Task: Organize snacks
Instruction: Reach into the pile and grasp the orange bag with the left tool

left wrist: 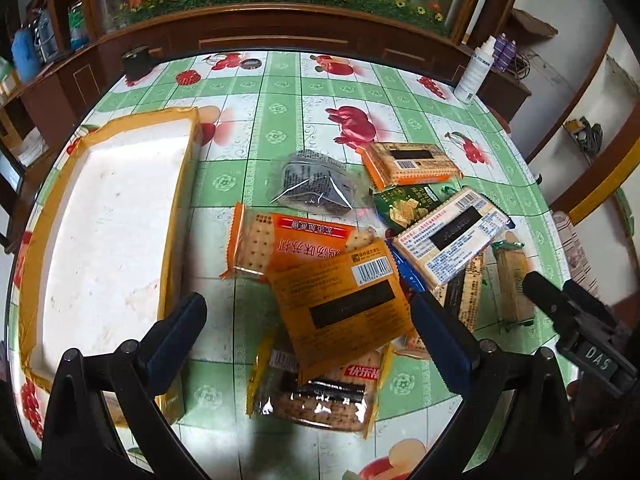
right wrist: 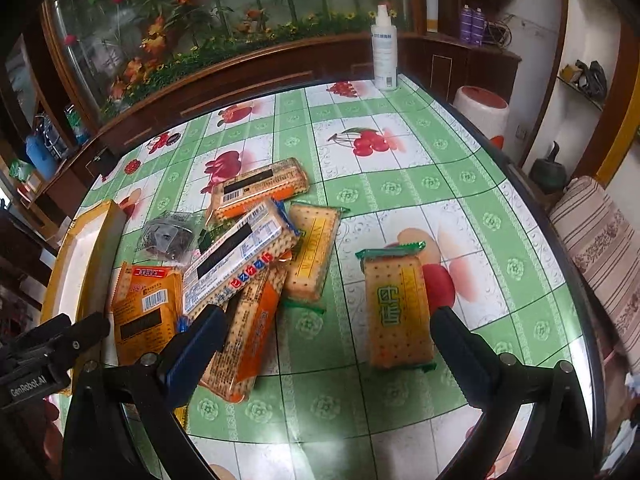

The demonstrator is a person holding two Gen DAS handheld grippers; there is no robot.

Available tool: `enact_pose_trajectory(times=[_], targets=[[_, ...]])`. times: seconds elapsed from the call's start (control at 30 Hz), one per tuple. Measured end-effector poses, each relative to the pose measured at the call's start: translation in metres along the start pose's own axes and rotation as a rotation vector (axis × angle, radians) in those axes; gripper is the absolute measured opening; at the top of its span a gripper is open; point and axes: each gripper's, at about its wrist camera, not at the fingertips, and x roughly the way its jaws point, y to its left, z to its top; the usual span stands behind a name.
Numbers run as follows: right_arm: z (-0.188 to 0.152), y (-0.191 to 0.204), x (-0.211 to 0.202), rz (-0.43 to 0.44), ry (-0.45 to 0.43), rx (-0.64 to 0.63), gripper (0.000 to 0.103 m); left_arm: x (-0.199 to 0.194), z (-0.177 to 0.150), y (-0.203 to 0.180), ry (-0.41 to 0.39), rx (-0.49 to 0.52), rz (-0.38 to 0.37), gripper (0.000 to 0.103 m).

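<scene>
- Orange and yellow cracker packs (left wrist: 340,292) lie heaped on the green fruit-print bench (left wrist: 276,120), overlapping at mixed angles; looks dumped, not sorted.
- White foam box (left wrist: 108,232) with tan taped rim sits left of the heap, open top up, nothing in it; I judge it the target bin, placed close for short carries.
- My left hand-held gripper (left wrist: 308,332) is spread wide, straddling the top orange pack, barcode side up; nothing pinched.
- That pack's long axis runs diagonally, near-left to far-right, and it is tilted up on the packs below.
- My right hand-held gripper (right wrist: 324,344) is also spread, empty, low over the bench.
- Green-ended cracker pack (right wrist: 398,308) lies alone, apart from the heap, just inside my right finger; long axis points away from me, roughly along the fingers, so I'd need to turn to pinch across its width.
- White spray bottle (right wrist: 384,52) stands upright at the far edge, well apart.
</scene>
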Motion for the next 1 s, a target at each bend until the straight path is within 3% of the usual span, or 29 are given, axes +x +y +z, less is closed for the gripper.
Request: enact_pose_trajectory(times=[0.13,0.33,0.57,0.67,0.77,0.9,1.0], targets=[[0.006,-0.002,0.005,0.003,0.011,0.011,0.103,0.009,0.011,-0.006,0.031,0.026,0.028,0.103],[0.015,0.0,0.016,0.027,0.053,0.032,0.103,0.019,0.025,0.006,0.079,-0.093,-0.063,0.102],[0.032,0.013,0.032,0.016,0.08,0.05,0.103,0.016,0.039,0.01,0.061,-0.072,-0.023,0.102],[0.037,0.02,0.024,0.022,0.01,0.058,0.103,0.011,0.047,0.002,0.058,0.008,0.028,0.103],[0.046,0.034,0.022,0.045,-0.031,-0.014,0.103,0.004,0.049,0.002,0.037,0.033,0.046,0.103],[0.063,0.049,0.036,-0.036,-0.071,-0.126,0.103,-0.001,0.049,0.009,0.045,0.017,0.04,0.103],[0.074,0.057,0.062,-0.082,0.005,-0.187,0.103,-0.003,0.051,0.014,0.036,0.0,0.051,0.103]])
